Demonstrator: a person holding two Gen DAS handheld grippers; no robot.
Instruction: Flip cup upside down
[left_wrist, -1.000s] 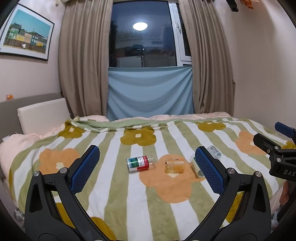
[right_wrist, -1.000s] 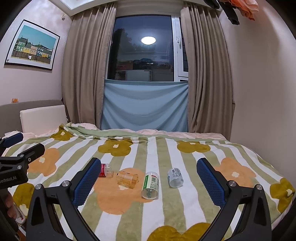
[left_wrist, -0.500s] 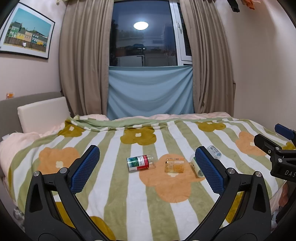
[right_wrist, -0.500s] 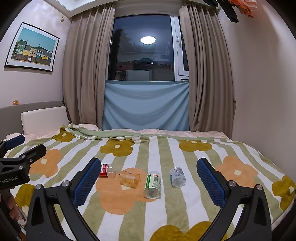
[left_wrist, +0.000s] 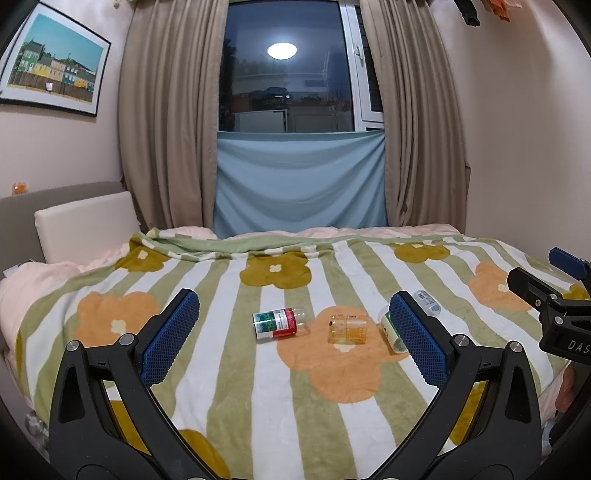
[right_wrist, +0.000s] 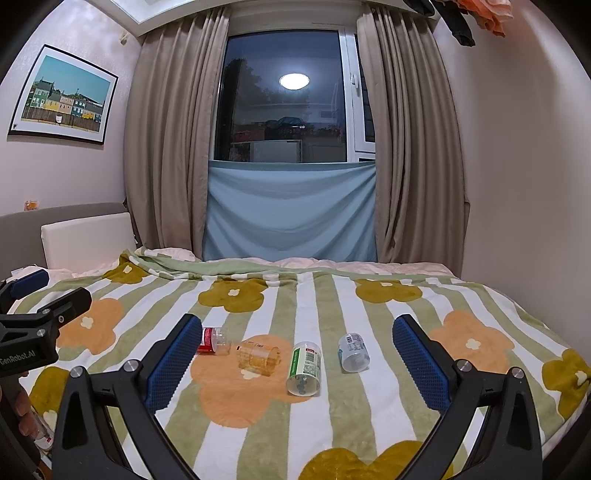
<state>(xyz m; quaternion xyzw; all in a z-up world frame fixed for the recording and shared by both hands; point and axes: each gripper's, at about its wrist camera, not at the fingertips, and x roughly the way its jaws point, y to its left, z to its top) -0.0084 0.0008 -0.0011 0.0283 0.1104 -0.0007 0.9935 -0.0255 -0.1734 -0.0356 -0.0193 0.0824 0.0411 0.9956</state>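
Several cups lie on their sides in a row on the striped flower blanket (left_wrist: 258, 398). From left: a red-and-green labelled cup (left_wrist: 279, 324) (right_wrist: 212, 340), a clear amber cup (left_wrist: 347, 328) (right_wrist: 258, 357), a green-labelled cup (right_wrist: 304, 368) (left_wrist: 389, 328) and a white-blue labelled cup (right_wrist: 354, 351) (left_wrist: 426, 301). My left gripper (left_wrist: 293, 341) is open and empty, held above the near bed, short of the cups. My right gripper (right_wrist: 295, 363) is open and empty, also short of them.
The bed's blanket (right_wrist: 332, 417) fills the foreground. A white pillow (left_wrist: 86, 225) leans on the grey headboard at left. Curtains and a window with a blue cloth (left_wrist: 299, 184) stand behind the bed. Walls close in at the right.
Both views have shifted only slightly; the right gripper has drifted a little left and back. The cups have not moved and both grippers stay open.
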